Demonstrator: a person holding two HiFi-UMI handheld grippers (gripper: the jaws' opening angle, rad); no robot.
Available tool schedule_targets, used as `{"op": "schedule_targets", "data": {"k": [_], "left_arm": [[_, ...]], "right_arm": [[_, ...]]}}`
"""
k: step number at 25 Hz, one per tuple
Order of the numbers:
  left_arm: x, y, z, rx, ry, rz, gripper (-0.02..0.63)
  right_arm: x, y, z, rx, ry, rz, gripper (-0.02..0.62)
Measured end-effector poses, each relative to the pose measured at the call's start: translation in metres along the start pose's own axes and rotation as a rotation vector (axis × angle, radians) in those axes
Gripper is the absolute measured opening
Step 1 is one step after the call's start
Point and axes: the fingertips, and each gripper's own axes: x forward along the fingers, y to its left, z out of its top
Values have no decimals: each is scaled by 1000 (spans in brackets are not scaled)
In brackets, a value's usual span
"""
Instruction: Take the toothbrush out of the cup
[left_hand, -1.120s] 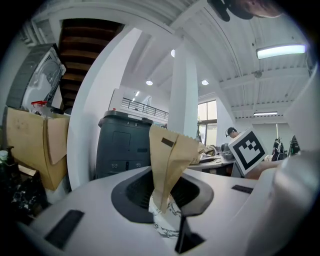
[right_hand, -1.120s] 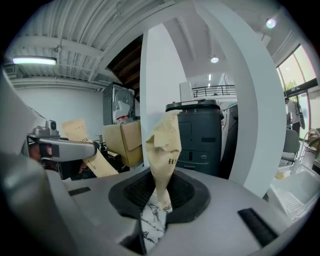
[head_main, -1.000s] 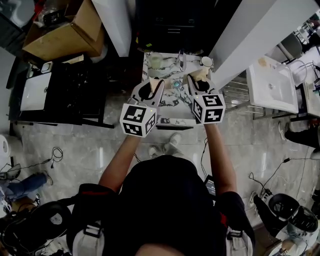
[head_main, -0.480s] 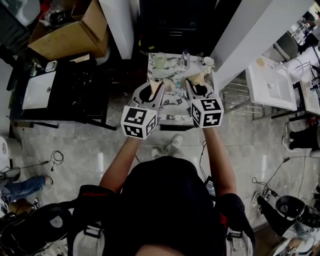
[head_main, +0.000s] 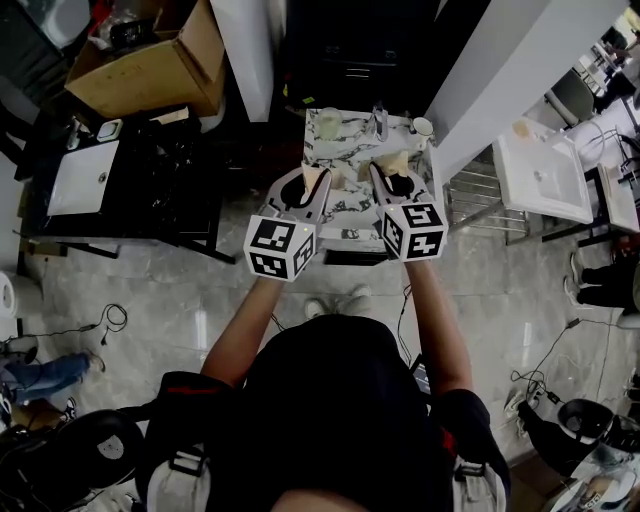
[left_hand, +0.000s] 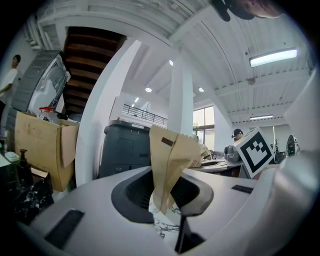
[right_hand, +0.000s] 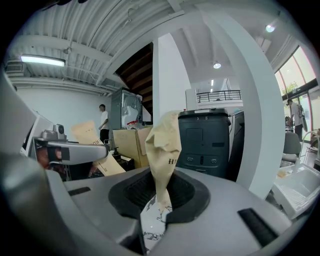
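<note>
Marble-patterned tabletop (head_main: 352, 150) stands in front of a dark grey cabinet (left_hand: 127, 147) between white pillars (head_main: 245, 50), with a pale stone floor (head_main: 150, 290) around it and a cardboard box (head_main: 150, 65) off to the left. Along the far edge of the tabletop are a pale cup (head_main: 330, 119) near the far left corner, a clear upright thing (head_main: 378, 120) at mid-edge, and a white cup (head_main: 421, 127) at the far right corner. Toothbrush: not made out in any view, so I cannot say whether it stands in one of these cups. Left tool (left_hand: 167, 199) is narrowed onto the left paper piece (left_hand: 170, 155), a brown fold pinched at its lower end with the rest standing up above the jaws. Right tool (right_hand: 159, 200) is likewise narrowed onto the right paper piece (right_hand: 164, 145), brown with dark print. Both tools are side by side over the near half of the tabletop, apart from each other and short of the cups. Judgement: this fits either wrapper handling ahead of a reach to a cup, or the brush already out with only paper in hand; the pictures do not settle which. For the hold in hand: keep both pinches even so the thin paper neither slips nor tears, keep the two pieces apart, and stay clear of the cups at the far edge, which look light enough to tip at a nudge
</note>
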Motion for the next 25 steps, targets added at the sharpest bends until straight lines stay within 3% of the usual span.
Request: {"op": "schedule_targets", "data": {"k": [12,25], "left_arm": [[3,3,10,8,-23,42,83],[16,-37,14,13,-13,55,83]], "right_arm": [[-3,-2,15,-1,-40,34,78],[-37,-36,20,29,-71,27,67]]}}
